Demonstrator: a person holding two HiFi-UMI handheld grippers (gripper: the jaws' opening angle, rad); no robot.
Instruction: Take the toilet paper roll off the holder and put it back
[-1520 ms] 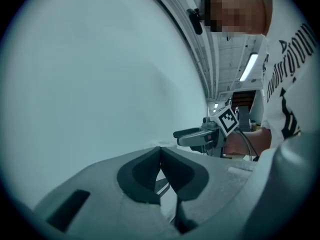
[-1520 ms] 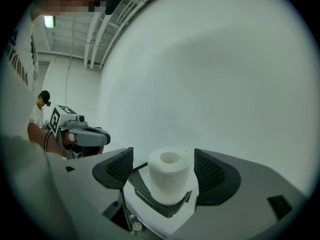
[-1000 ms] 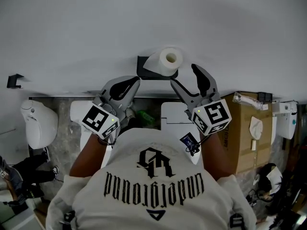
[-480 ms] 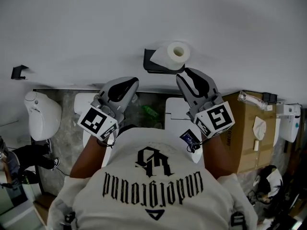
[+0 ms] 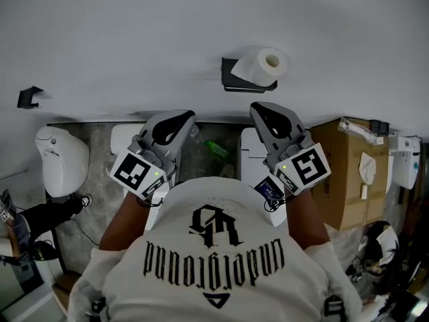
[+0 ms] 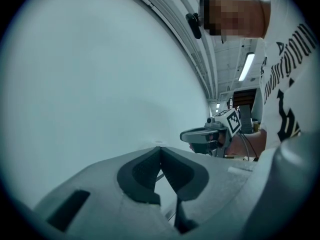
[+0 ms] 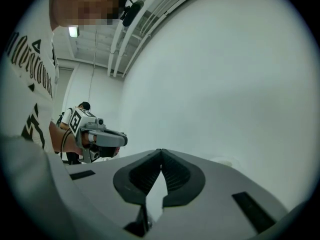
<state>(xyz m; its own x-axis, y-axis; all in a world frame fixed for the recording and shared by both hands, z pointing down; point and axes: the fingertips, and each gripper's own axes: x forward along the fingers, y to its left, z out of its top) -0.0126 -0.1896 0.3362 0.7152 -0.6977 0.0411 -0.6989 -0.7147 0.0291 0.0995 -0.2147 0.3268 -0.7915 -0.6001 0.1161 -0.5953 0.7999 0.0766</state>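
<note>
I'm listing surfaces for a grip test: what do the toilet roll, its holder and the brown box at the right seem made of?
Toilet roll: soft white paper, matte, wound around a hollow core.
Holder: dark, thin-edged, likely painted metal or plastic; the look leaves it open.
Box: dull brown cardboard, judging by colour and straight edges.

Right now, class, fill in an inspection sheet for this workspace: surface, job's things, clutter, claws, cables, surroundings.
Surface: plain white wall.
Job's things: white toilet paper roll sits on the black wall holder.
Clutter: brown cardboard box; green bottle on the floor.
Claws: left claw shut, empty; right claw closing fully together, empty; both below the roll, apart from it.
Cables: thin dark cables behind the right claw's marker cube.
Surroundings: white ceramic fixture; small black wall bracket.
</note>
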